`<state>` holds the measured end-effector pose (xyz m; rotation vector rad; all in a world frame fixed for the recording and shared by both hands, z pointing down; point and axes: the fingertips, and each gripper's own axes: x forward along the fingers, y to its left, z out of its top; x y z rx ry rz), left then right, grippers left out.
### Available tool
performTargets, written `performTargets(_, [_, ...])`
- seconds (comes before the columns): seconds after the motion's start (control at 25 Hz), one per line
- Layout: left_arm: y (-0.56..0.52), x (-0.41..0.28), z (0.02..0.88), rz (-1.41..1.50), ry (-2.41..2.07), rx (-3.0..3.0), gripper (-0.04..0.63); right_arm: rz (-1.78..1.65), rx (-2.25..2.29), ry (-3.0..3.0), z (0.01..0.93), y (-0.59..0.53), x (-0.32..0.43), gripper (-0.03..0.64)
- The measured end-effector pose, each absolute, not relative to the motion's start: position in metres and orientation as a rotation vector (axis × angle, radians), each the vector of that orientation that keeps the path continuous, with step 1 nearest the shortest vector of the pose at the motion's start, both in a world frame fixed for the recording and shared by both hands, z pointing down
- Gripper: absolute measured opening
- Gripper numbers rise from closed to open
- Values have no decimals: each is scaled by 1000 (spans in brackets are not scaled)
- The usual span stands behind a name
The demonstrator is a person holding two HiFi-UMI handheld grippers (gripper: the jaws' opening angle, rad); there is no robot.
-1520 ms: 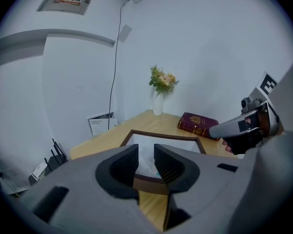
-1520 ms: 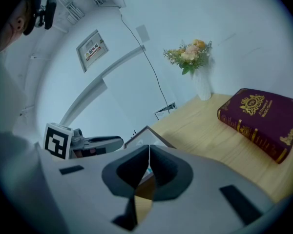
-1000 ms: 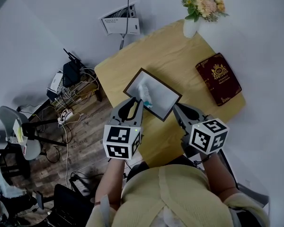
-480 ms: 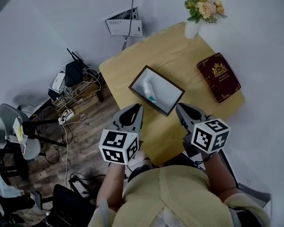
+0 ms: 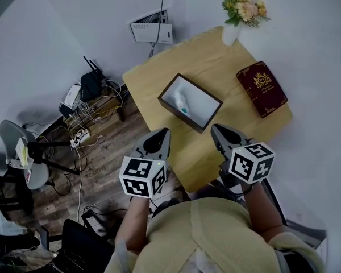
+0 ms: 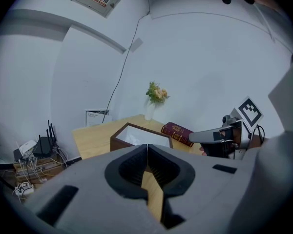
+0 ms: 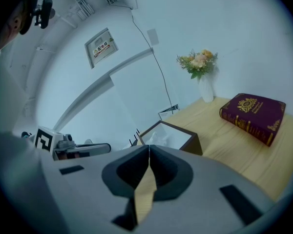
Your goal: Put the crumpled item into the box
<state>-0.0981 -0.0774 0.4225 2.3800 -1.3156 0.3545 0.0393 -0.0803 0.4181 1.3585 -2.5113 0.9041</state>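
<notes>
The crumpled item [image 5: 182, 102] lies inside the brown box [image 5: 182, 117], toward its left side, so the job looks done. The left gripper [image 5: 159, 135] and the right gripper [image 5: 219, 131] are both clenched on nothing, near the person. A good finish is to hold them clear and not bump the box. The item's long way runs far to near, with a blue-green bit at its near end.

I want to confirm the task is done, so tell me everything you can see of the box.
The box is an open, lidless rectangle with dark brown walls and a pale, white-looking inside. It sits flat on the wooden table, turned at an angle to the table's edges. A white crumpled item with a touch of teal lies inside it. Nothing else touches it.
</notes>
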Motion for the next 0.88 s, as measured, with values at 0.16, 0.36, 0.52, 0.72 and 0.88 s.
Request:
performTargets(0.16, [-67, -98, 423, 348, -1309, 2382, 26, 898, 1356, -2510, 419, -71, 38, 29])
performTargets(0.36, [-52, -98, 425, 346, -1296, 2377, 26, 886, 1350, -2498, 422, -59, 35, 29])
performTargets(0.52, [-42, -101, 426, 345, -1297, 2371, 26, 873, 1316, -2499, 424, -49, 30, 29])
performTargets(0.72, [-29, -106, 429, 347, -1294, 2356, 26, 859, 1296, -2495, 425, -38, 24, 29])
performTargets(0.88, [-23, -108, 429, 344, -1295, 2357, 26, 854, 1298, -2489, 425, -30, 23, 29])
